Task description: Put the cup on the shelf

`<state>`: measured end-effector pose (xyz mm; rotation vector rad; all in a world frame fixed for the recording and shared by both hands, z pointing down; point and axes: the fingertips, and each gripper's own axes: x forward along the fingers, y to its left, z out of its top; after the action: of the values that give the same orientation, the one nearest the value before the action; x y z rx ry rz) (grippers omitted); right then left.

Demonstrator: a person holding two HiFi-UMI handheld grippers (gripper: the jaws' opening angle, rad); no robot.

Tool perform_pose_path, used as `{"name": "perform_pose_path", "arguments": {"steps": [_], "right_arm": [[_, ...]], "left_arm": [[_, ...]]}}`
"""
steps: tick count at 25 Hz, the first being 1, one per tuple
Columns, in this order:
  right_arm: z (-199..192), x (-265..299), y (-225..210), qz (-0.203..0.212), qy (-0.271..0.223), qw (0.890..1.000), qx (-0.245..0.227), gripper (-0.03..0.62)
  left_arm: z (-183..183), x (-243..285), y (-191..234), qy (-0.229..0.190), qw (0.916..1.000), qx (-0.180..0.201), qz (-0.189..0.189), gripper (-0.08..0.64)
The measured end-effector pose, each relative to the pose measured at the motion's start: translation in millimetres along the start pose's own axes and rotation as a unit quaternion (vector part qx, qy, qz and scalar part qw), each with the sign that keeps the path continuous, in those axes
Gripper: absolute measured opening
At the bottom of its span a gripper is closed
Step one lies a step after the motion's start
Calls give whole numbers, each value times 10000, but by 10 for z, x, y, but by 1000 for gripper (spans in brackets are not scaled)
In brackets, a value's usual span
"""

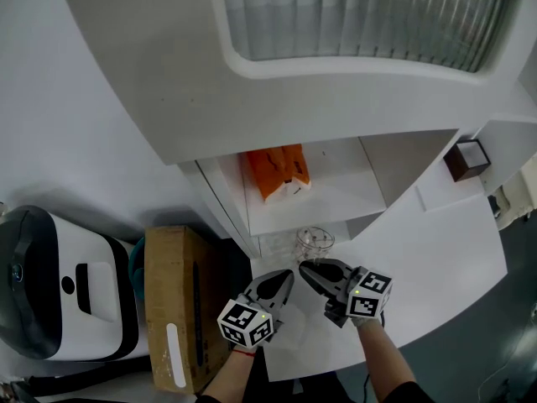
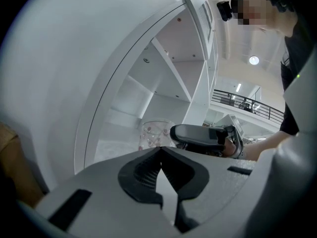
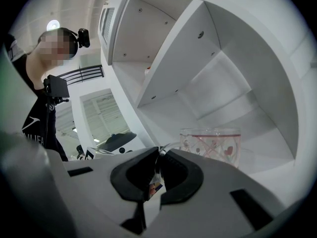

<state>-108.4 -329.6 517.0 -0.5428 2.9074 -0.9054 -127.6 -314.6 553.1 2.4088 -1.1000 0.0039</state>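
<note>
One clear glass cup (image 1: pixel 314 242), pinched by its handle at the mouth of the white shelf (image 1: pixel 403 162).

Transparent glass, printed with pink and red hearts and thin pink lines, with a red band near the rim. Upright at the front edge of the lowest compartment, under the level bearing an orange packet (image 1: pixel 275 172). Cannot tell whether resting or held just clear of the compartment floor. Fingers of right gripper (image 1: pixel 309 269) closed narrow on the thin clear handle. Just beside it, left gripper (image 1: pixel 288 277), fingers pressed together on nothing, apart from the cup. Further left, cardboard box (image 1: pixel 172 300) against the shelf side.
</note>
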Motion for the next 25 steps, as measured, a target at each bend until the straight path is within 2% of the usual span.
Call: {"name": "perform_pose_path", "arguments": {"steps": [8, 17, 25], "right_arm": [[16, 97, -152, -86, -54, 9999, -83, 9], [-34, 139, -156, -222, -43, 9988, -444, 11], [-169, 110, -168, -465, 193, 9931, -1060, 11]], "left_arm": [[-48, -8, 79, 54, 9999, -82, 94, 8], [-73, -18, 124, 102, 9998, -148, 99, 8], [-127, -7, 145, 169, 9995, -225, 166, 8]]}}
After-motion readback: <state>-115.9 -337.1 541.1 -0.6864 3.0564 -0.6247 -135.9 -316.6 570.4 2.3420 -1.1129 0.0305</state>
